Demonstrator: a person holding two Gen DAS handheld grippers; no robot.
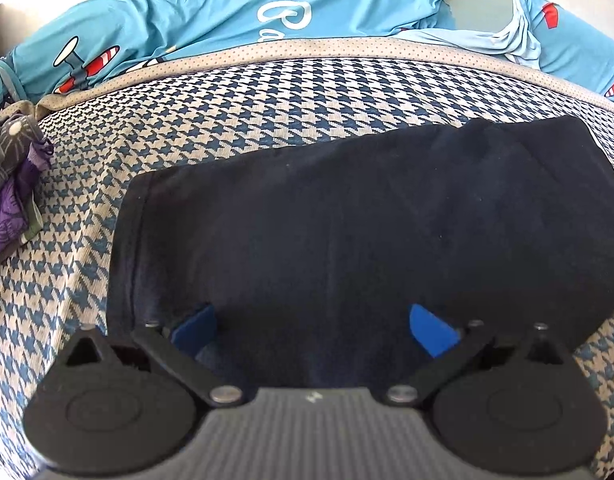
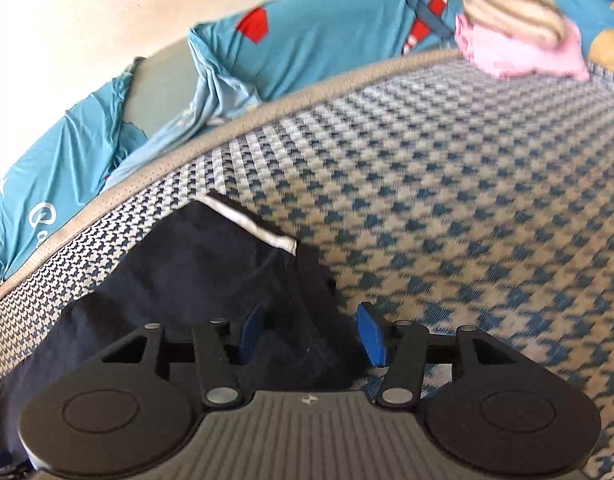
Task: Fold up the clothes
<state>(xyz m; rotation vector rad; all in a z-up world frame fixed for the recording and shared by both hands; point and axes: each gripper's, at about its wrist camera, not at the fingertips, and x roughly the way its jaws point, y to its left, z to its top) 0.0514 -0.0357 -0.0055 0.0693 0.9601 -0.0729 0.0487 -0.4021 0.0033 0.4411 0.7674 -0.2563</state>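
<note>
Mid-fold: dark garment (image 1: 367, 216) lay on houndstooth bed (image 1: 235, 96). Left gripper (image 1: 313, 324) & right gripper (image 2: 311, 334) both spread apart, over near hem. Next, prob.: pinch hem, fold over.

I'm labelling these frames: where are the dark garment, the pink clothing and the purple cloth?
dark garment (image 1: 347, 216), left wrist view, middle of the cloth.
pink clothing (image 2: 519, 58), right wrist view, its folded body.
purple cloth (image 1: 11, 196), left wrist view, its patterned face.

Both tongs (image 1: 313, 326) (image 2: 313, 334): black linkages, blue pads, silver rivets, ribbed grey bodies.
</note>
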